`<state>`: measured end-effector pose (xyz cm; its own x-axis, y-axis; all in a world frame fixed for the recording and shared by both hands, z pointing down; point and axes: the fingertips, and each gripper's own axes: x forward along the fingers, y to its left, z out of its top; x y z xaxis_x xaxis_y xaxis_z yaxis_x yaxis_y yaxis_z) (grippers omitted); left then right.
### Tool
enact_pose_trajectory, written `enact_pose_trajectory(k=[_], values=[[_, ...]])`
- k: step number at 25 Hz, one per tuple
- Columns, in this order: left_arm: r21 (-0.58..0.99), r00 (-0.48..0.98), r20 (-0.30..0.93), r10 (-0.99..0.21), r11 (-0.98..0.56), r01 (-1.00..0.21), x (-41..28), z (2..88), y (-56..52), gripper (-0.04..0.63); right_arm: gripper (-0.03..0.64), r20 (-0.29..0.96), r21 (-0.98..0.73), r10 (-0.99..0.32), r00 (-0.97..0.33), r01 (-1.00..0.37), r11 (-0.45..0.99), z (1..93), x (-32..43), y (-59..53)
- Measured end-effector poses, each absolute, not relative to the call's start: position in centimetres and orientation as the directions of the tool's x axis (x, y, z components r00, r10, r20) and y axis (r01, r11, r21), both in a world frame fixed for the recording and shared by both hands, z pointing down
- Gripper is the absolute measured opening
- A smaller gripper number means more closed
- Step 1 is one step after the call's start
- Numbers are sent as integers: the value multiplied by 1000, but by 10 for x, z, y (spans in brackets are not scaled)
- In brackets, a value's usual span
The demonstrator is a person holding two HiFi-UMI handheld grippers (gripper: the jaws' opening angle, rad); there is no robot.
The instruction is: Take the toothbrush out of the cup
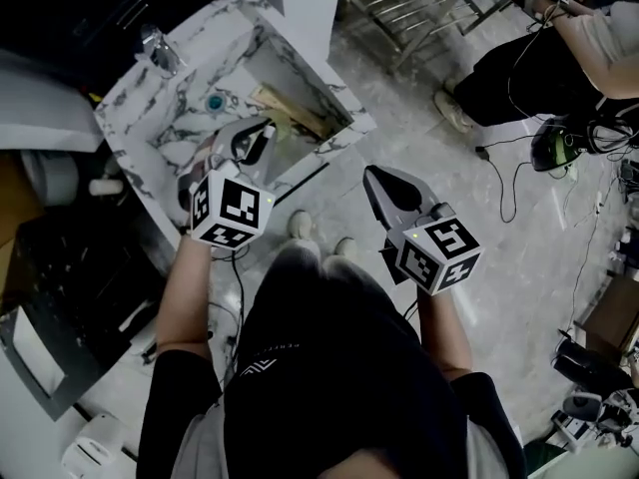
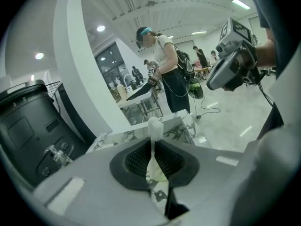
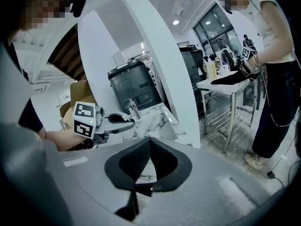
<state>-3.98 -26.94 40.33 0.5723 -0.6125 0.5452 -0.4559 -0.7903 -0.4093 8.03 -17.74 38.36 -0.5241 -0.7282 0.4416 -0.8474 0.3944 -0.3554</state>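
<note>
A white toothbrush [image 2: 154,127] stands upright between the jaws of my left gripper [image 2: 153,145], bristle head above the pads, handle pinched between them. In the head view the left gripper [image 1: 266,130] hangs over the front of the marble sink counter [image 1: 334,120] and hides the brush. I cannot make out the cup; the gripper covers that spot. My right gripper [image 1: 372,174] hovers to the right over the floor, jaws shut with nothing in them. In its own view my right gripper [image 3: 149,140] has its pads meeting, and the left gripper [image 3: 126,121] shows beyond.
A chrome faucet [image 1: 160,50] and a teal drain [image 1: 215,101] sit in the marble basin. A black appliance [image 2: 28,126] stands to the left, a white pillar [image 2: 80,65] behind the counter. Another person [image 1: 559,53], a metal rack [image 1: 419,8] and floor cables [image 1: 509,168] are to the right.
</note>
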Motion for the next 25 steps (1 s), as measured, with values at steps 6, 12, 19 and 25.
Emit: enact_pose_trajectory(k=[6, 12, 19, 25], values=[[-441, 543, 478, -690, -724, -531, -54, 370, -260, 41, 3, 425, -306, -717, -552, -833, 461, 374, 70, -173], [-449, 497, 420, -759, -650, -614, -71, 352, -245, 41, 3, 404, -289, -707, -581, -814, 504, 365, 62, -168], [-407, 451, 366, -814, -575, -710, -90, 338, -216, 41, 3, 390, -277, -693, -606, -795, 539, 357, 55, -158], [-373, 392, 344, -854, -507, -777, -109, 329, -191, 41, 3, 380, -264, -665, -643, -764, 588, 357, 53, -149]])
